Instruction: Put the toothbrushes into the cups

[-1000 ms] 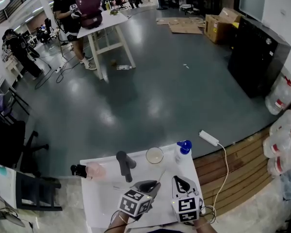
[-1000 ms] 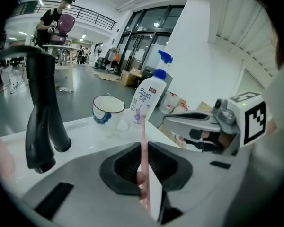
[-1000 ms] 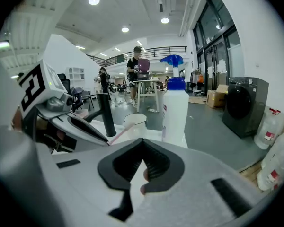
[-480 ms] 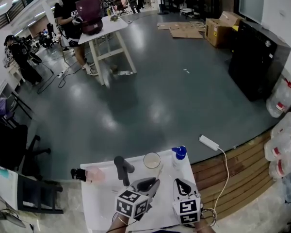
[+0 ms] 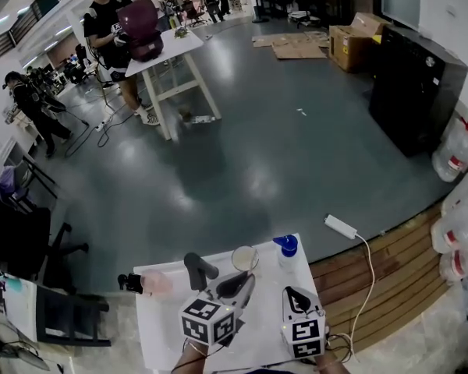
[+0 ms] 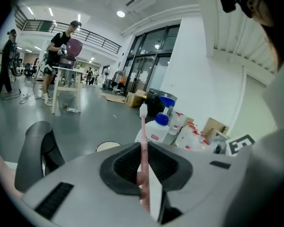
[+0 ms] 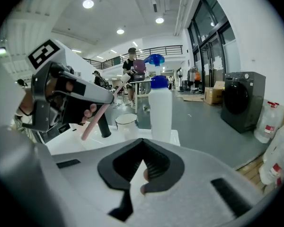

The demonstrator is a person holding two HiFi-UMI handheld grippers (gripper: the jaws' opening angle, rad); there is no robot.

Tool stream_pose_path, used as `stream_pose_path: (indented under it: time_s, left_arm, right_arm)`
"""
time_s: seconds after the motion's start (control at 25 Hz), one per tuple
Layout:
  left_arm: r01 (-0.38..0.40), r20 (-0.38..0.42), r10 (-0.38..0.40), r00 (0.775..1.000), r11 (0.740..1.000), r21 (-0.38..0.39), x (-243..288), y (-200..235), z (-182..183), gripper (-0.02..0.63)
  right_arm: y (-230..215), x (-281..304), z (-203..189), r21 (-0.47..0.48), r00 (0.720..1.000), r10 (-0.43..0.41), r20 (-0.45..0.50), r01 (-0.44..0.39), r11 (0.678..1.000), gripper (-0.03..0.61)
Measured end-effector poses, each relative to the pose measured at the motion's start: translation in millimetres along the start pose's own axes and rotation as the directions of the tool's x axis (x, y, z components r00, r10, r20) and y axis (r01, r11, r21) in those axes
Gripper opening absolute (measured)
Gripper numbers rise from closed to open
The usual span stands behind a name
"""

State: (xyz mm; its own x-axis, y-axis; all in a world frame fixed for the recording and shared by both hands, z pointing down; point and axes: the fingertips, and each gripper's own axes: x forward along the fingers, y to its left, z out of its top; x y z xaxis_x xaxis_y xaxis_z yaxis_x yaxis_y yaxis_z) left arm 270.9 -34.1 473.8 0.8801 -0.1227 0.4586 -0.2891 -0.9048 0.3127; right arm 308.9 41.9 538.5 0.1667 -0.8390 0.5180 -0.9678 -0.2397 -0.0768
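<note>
In the head view, the lower edge cuts off the white surface (image 5: 160,326) and the hands behind the left gripper (image 5: 238,284) and right gripper (image 5: 294,296). A cup (image 5: 245,258) stands at the far edge beside a blue-capped bottle (image 5: 285,249). At the left is a blurred pink object (image 5: 156,283) that we cannot identify. Beyond lie a glossy grey floor (image 5: 242,154), a white table (image 5: 168,41) with a person at it, and cardboard boxes (image 5: 351,41).

In the left gripper view, we see the fingers (image 6: 125,167) clamped narrowly on a pink toothbrush (image 6: 143,141), its bristle end pointing out past the fingertips. The gripper body half hides the cup's rim.

In the right gripper view, the fingers (image 7: 158,167) sit nearly together with nothing between them. The toothbrush slants from the left gripper, clear of the surface and outside the cup.
</note>
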Motion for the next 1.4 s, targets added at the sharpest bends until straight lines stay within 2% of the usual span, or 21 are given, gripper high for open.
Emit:
stream_pose_path:
  time_s: [0.6, 1.4]
  left_arm:
    - [-0.034, 0.154, 0.042, 0.987, 0.998, -0.052, 0.6, 25.9, 49.9, 0.044]
    - [-0.106, 0.263, 0.112, 0.958, 0.994, -0.036, 17.7, 52.3, 87.1, 0.044]
  right_arm:
    - [-8.6, 4.9, -6.4, 0.033, 1.0, -0.018, -0.009, 0.018, 0.999, 0.0]
    - [-21.9, 0.2, -23.8, 0.05, 0.998, -0.042, -0.047, 0.044, 0.998, 0.0]
